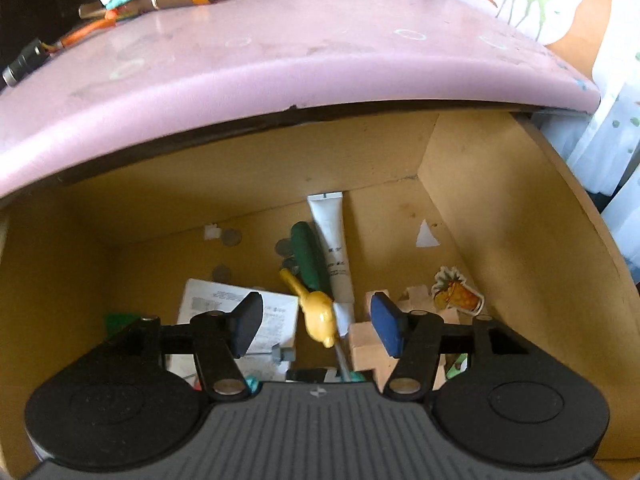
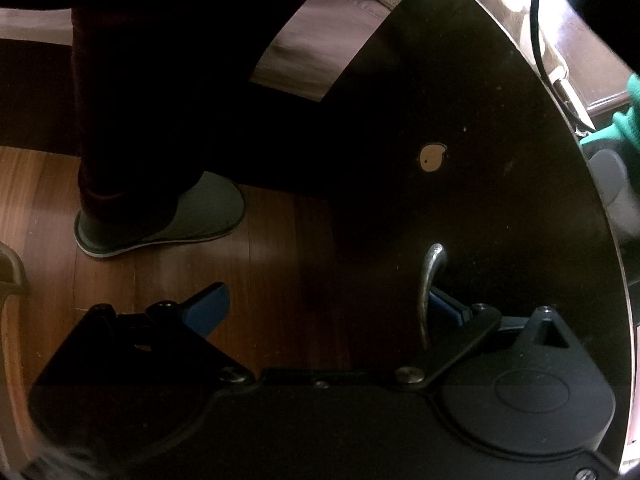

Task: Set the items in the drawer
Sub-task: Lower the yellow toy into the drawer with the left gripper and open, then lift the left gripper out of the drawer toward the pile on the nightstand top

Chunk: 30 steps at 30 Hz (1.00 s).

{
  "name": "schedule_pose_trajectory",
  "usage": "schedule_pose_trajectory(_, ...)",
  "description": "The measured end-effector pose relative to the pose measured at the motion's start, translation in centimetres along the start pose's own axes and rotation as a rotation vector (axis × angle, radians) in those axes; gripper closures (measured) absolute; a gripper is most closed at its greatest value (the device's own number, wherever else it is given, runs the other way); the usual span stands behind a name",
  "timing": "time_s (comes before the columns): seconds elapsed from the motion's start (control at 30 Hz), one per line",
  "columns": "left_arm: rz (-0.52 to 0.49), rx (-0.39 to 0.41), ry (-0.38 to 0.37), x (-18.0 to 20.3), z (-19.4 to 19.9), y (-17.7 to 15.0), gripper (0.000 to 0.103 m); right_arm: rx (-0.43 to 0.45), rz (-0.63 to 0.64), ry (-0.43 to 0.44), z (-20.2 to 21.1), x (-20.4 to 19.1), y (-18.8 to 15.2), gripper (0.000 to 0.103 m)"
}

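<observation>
Black linkages and blue-padded fingers of the left gripper [image 1: 316,326] fill the bottom of the left wrist frame, jaws spread wide and holding nothing, poised above the open drawer [image 1: 480,184]. Between the fingers, at lower centre, lies a yellow duck-shaped toy [image 1: 318,316] on the drawer floor, its long neck pointing toward the upper left. Just above it a green marker [image 1: 308,256] and a white tube [image 1: 334,248] lie side by side, running toward the drawer's back wall. A printed paper slip [image 1: 224,304] sits lower left of centre, partly behind the left finger; pale wooden blocks [image 1: 368,344] and a pineapple sticker [image 1: 458,292] sit lower right. Coins [image 1: 232,237] and a white paper scrap [image 1: 426,236] are scattered mid-frame. A pink tabletop [image 1: 280,60] arches over the drawer, with pens, a phone and other clutter along the top edge of the frame.

In the right wrist frame, the right gripper [image 2: 324,304] also stands with jaws apart. Its right finger is behind the curved metal handle [image 2: 430,280] on the dark drawer front [image 2: 500,140], lower right of centre; whether they touch cannot be told. A grey slipper [image 2: 168,220] stands on the wooden floor [image 2: 280,240] at middle left.
</observation>
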<state>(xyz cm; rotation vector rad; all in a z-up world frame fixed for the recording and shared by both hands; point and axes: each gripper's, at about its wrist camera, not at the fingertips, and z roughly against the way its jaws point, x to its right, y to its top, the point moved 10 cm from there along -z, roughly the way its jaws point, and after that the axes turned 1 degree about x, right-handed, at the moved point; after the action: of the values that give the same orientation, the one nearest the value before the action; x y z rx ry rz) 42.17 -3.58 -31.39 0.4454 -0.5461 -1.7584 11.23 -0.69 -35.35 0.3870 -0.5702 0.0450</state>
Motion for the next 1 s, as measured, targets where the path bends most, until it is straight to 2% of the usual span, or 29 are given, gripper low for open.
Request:
schedule_pose_trajectory(0.23,-0.042,-0.029,0.07,0.3,1.6,0.1,0.045,-0.005,0.002,0.0,0.0,0.0,0.0,0.0)
schedule_pose_trajectory(0.63,-0.05,-0.016,0.092,0.4,4.6,0.2,0.045,-0.017,0.009,0.001,-0.2,0.1,0.1,0.0)
schedule_pose_trajectory(0.83,-0.031,0.061,0.058,-0.2,9.3,1.2,0.044,-0.021,0.011,0.001,-0.2,0.1,0.1,0.0)
schedule_pose_trajectory(0.93,-0.013,0.127,0.053,-1.4,12.3,2.7,0.045,-0.021,0.012,0.0,-0.3,0.1,0.1,0.0)
schedule_pose_trajectory(1.0,-0.011,0.184,0.075,-3.0,13.8,4.2,0.045,-0.018,0.013,-0.001,-0.3,0.0,0.1,0.0)
